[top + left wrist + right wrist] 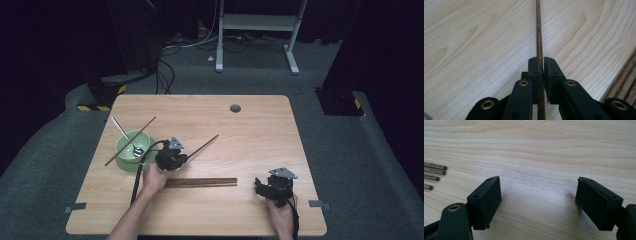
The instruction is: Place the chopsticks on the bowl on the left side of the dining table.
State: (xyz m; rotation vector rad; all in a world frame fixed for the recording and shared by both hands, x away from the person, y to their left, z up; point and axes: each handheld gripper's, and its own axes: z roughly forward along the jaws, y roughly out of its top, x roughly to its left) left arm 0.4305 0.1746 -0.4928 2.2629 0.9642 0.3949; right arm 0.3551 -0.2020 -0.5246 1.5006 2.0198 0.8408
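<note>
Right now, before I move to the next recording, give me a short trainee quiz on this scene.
1. True or false: the left hand-held gripper is shut on a chopstick.
2. What lies inside the green bowl? A) a spoon B) a cup C) a napkin
3. Fill in: the right hand-held gripper stands ____, with bare table between its jaws.

Key: 1 true; 2 A; 3 open. A second chopstick rests across the bowl's rim, and a row of chopsticks lies between the two hands.
</note>
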